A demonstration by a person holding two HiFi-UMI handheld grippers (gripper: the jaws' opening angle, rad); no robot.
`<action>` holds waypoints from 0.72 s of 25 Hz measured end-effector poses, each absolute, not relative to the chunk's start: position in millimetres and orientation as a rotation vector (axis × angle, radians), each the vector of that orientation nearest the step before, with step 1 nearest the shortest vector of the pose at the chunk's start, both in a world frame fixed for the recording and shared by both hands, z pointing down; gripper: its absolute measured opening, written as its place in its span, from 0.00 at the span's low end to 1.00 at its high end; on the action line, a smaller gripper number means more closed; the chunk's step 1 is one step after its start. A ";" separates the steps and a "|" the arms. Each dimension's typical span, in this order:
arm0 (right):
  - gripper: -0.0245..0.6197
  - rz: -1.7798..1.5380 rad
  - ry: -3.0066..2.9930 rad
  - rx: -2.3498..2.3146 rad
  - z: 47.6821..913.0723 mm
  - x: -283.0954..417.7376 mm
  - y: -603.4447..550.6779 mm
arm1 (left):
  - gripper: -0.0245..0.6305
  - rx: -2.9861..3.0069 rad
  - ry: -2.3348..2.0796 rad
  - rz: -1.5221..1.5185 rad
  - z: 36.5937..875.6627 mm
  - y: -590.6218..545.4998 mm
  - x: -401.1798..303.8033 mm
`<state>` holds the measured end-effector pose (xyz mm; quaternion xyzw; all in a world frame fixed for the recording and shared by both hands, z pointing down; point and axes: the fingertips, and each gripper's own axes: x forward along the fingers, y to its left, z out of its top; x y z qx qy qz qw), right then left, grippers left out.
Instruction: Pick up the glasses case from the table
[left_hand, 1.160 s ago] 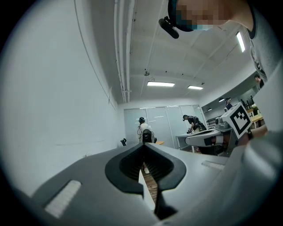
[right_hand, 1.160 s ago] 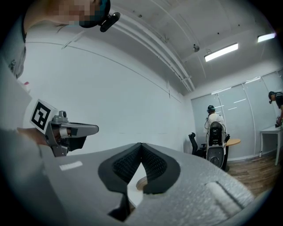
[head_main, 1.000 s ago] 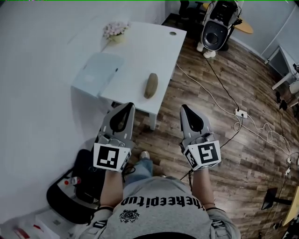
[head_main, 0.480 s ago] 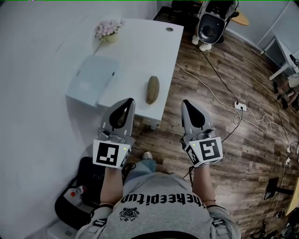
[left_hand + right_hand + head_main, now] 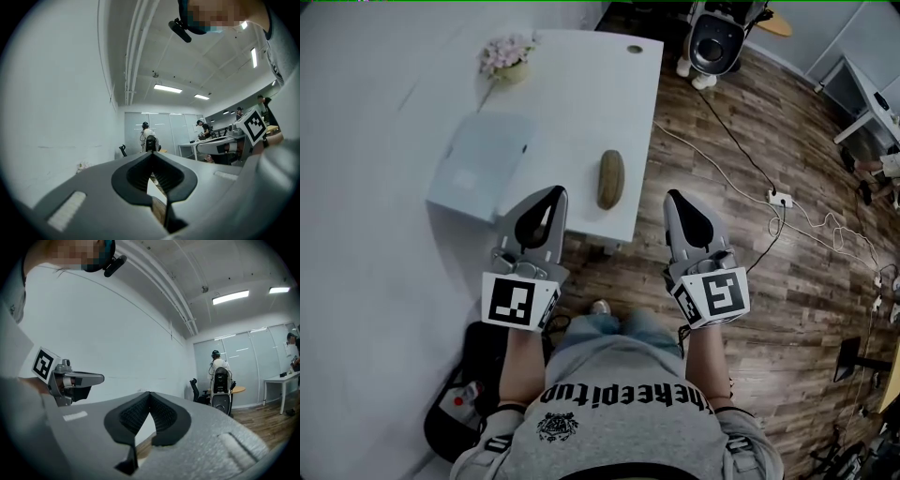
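Note:
The glasses case (image 5: 610, 179), a brown oval pouch, lies on the white table (image 5: 581, 103) close to its near right edge. My left gripper (image 5: 551, 194) is held level with its tip over the table's near edge, a little left of the case and short of it. Its jaws are shut and hold nothing. My right gripper (image 5: 674, 195) hangs over the wooden floor to the right of the case, also shut and empty. In the left gripper view the left gripper (image 5: 152, 154) has its tips together. The right gripper (image 5: 149, 393) looks the same in the right gripper view.
A pale grey flat folder (image 5: 478, 161) overhangs the table's left side, and a flower pot (image 5: 508, 58) stands at the back. A white and black machine (image 5: 714, 42) stands on the floor beyond. Cables and a power strip (image 5: 778, 199) cross the floor at right. A black bag (image 5: 478, 375) lies at my left.
Both grippers have advanced toward the table. The table and case now sit nearer in the head view, and the left gripper's tip has reached the table's near edge.

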<state>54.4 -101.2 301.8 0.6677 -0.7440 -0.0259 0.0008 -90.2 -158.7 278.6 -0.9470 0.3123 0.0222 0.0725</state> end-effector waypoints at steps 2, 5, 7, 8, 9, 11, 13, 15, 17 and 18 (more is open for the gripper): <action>0.04 -0.073 -2.314 2.109 306.2 56.9 -104.2 | 0.07 -2.860 0.921 0.066 283.9 -164.5 -87.0; 0.04 -0.062 -2.292 2.130 311.4 60.1 -109.1 | 0.07 -2.876 0.897 0.056 289.4 -172.3 -81.9; 0.04 -0.051 -2.282 2.137 313.4 63.8 -112.5 | 0.07 -2.881 0.884 0.055 290.5 -175.9 -76.6; 0.04 -0.047 -2.278 2.138 314.0 66.0 -114.1 | 0.07 -2.882 0.878 0.062 290.2 -177.2 -73.6; 0.04 -0.043 -2.274 2.138 314.6 68.2 -115.7 | 0.07 -2.882 0.874 0.069 290.0 -178.6 -70.7; 0.04 -0.038 -2.269 2.138 316.0 72.9 -120.2 | 0.07 -2.886 0.877 0.046 293.2 -182.9 -66.3; 0.04 -0.026 -2.269 2.137 317.6 77.6 -126.8 | 0.07 -2.888 0.889 0.014 296.5 -189.1 -62.7; 0.04 -0.013 -2.278 2.130 318.2 81.9 -134.6 | 0.07 -2.890 0.904 -0.006 298.2 -196.0 -58.7; 0.04 -0.004 -2.296 2.115 318.0 85.2 -143.4 | 0.07 -2.892 0.920 -0.025 299.6 -203.5 -54.1; 0.04 -0.001 -2.303 2.105 318.1 86.8 -148.0 | 0.07 -2.890 0.927 -0.031 299.9 -207.3 -51.5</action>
